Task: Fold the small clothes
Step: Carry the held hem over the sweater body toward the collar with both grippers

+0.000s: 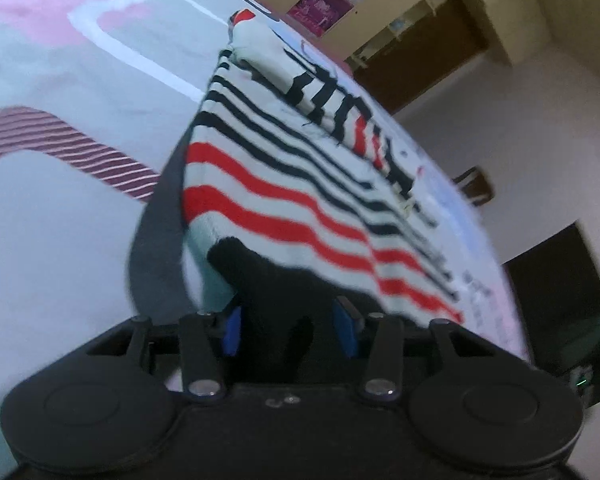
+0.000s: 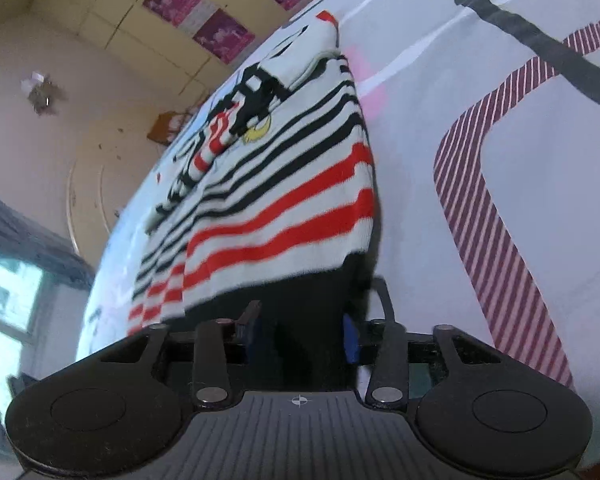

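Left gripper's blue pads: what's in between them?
The black hem of the striped sweater lies between the left gripper's blue pads, seen in the left wrist view.

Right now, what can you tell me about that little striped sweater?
The striped sweater looks like a small knit, white with thin black stripes higher up and broad red ones near its black bottom band. A sleeve lies folded across it. It rests on a pale printed bedsheet, with the near hem lifted. The left gripper and right gripper each have the black band between their blue pads, one near each hem corner, apparently pinching it.
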`<act>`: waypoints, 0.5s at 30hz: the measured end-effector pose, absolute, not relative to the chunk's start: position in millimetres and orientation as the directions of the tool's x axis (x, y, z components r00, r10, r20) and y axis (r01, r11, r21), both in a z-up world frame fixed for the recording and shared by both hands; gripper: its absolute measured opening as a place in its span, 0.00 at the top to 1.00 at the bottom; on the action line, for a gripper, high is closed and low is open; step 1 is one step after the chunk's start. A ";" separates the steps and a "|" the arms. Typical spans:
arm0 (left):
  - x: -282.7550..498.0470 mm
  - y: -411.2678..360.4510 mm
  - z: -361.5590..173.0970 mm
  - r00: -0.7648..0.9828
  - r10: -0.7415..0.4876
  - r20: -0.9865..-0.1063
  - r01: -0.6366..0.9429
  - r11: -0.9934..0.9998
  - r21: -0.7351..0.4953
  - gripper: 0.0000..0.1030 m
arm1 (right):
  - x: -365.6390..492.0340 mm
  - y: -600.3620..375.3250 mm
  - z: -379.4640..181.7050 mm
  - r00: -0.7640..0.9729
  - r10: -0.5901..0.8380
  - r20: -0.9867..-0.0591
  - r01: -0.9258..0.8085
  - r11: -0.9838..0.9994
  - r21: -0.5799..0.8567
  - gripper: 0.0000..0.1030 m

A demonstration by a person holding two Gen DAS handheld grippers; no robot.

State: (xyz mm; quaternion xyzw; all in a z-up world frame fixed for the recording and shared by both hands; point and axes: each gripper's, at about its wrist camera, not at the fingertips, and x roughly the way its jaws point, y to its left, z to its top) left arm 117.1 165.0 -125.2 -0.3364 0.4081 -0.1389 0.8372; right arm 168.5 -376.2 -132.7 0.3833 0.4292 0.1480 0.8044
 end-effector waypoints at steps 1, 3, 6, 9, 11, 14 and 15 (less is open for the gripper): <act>120.7 165.2 -129.0 0.625 -0.518 -0.584 -0.051 0.719 -0.693 0.63 | 172.8 -378.5 -135.2 0.590 0.578 -0.564 0.104 0.638 0.763 0.68; 121.2 164.2 -134.3 0.625 -0.538 -0.566 -0.053 0.694 -0.718 0.64 | 177.3 -380.6 -140.8 0.580 0.603 -0.548 0.119 0.603 0.789 0.69; 110.8 162.2 -135.5 0.610 -0.566 -0.555 -0.037 0.679 -0.733 0.66 | 171.5 -378.0 -142.0 0.546 0.641 -0.540 0.087 0.597 0.798 0.76; 103.1 166.6 -137.1 0.613 -0.579 -0.537 -0.020 0.669 -0.743 0.65 | 160.1 -374.2 -143.2 0.524 0.662 -0.536 0.044 0.608 0.793 0.77; 106.0 173.6 -139.4 0.629 -0.571 -0.528 -0.045 0.651 -0.757 0.64 | 160.6 -378.0 -145.6 0.536 0.667 -0.518 0.058 0.583 0.811 0.77; 119.4 178.1 -134.7 0.644 -0.545 -0.536 -0.056 0.666 -0.744 0.62 | 171.5 -384.4 -144.0 0.565 0.643 -0.516 0.079 0.581 0.810 0.77; 126.1 176.7 -133.3 0.646 -0.541 -0.539 -0.054 0.672 -0.739 0.62 | 177.2 -385.8 -142.8 0.575 0.634 -0.518 0.085 0.583 0.808 0.77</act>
